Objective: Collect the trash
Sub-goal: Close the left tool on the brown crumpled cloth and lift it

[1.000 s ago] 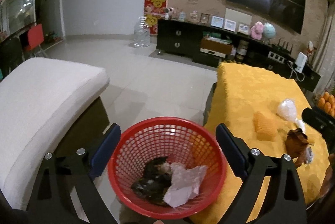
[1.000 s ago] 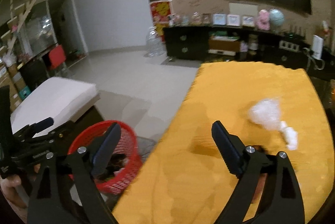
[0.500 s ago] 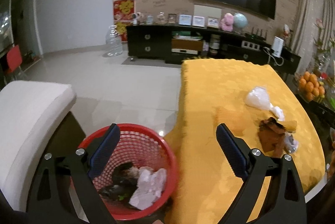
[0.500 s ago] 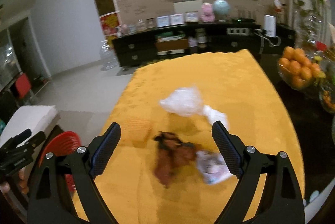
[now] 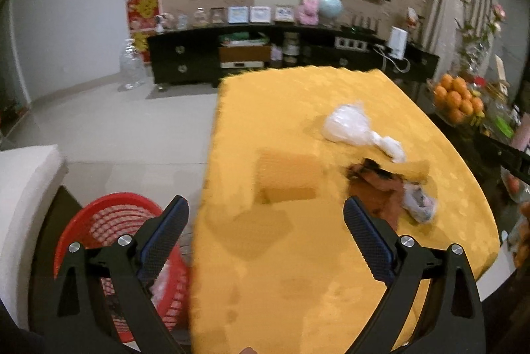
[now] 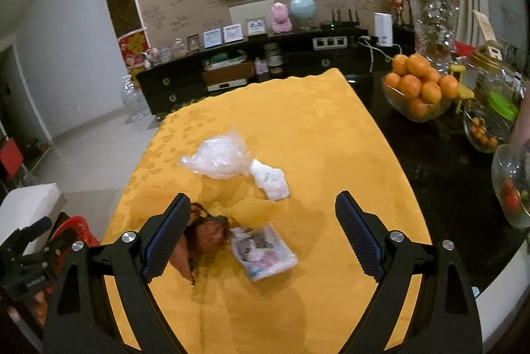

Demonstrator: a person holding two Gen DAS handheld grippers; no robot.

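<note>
Hovering both grippers, left gripper (image 5: 265, 215) and right gripper (image 6: 261, 211), jaws wide and empty; I'm seeing some trash in the red basket (image 5: 99, 215), while the brown wrapper (image 6: 205, 234), printed packet (image 6: 265, 251), clear bag (image 6: 218, 157) and tissue (image 6: 270, 180) are waiting on the bench (image 6: 298, 122).

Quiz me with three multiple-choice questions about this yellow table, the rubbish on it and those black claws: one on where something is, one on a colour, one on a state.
1. Where is the red basket?
A. on the floor beside the table
B. on the tablecloth
C. on the TV cabinet

2. What colour is the tablecloth?
A. white
B. yellow
C. green

3. How is the right gripper?
A. shut on a bag
B. open, holding nothing
C. shut on fruit

Answers:
1 A, it sits low at the table's left edge.
2 B, yellow throughout.
3 B, its fingers stand wide over the printed wrapper.
</note>
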